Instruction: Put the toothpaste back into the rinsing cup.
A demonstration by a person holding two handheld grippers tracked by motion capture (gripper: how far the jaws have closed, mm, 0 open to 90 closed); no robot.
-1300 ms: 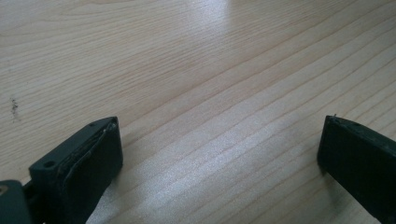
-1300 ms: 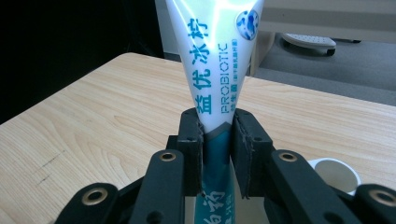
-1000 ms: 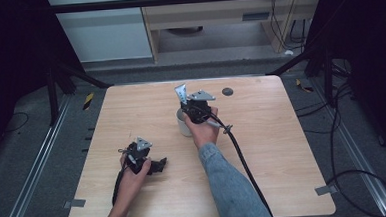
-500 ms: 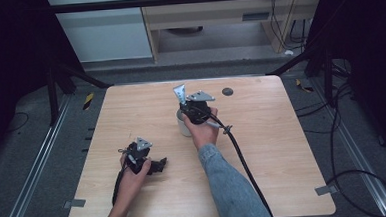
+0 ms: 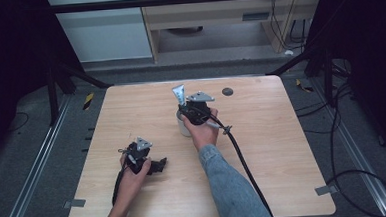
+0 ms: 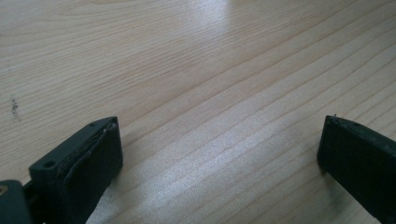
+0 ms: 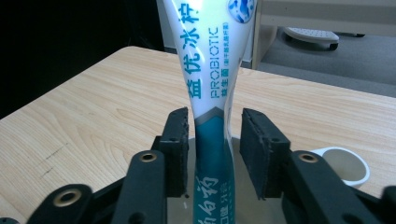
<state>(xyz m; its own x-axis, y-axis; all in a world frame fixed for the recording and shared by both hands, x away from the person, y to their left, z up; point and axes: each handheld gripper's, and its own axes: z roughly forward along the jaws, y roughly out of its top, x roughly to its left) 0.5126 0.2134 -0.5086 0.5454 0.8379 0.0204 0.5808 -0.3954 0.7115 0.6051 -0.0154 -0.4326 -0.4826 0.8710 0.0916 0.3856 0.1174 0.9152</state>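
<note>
My right tool [image 7: 215, 154] has just been opening: its pads now stand clear of the white-and-teal toothpaste tube [image 7: 212, 93] between them, which stands upright in the white cup [image 5: 184, 126] mid-worktop [image 5: 284, 159], so I judge it delivered. Left tool [image 6: 219, 158] rests spread, empty.

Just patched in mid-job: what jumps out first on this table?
A white-and-teal toothpaste tube stands upright between the right gripper jaws near the table's far middle; the jaws have just been opening and a gap shows beside it. A white cup sits beside and below it. The left gripper rests open on bare wood at the near left.
</note>
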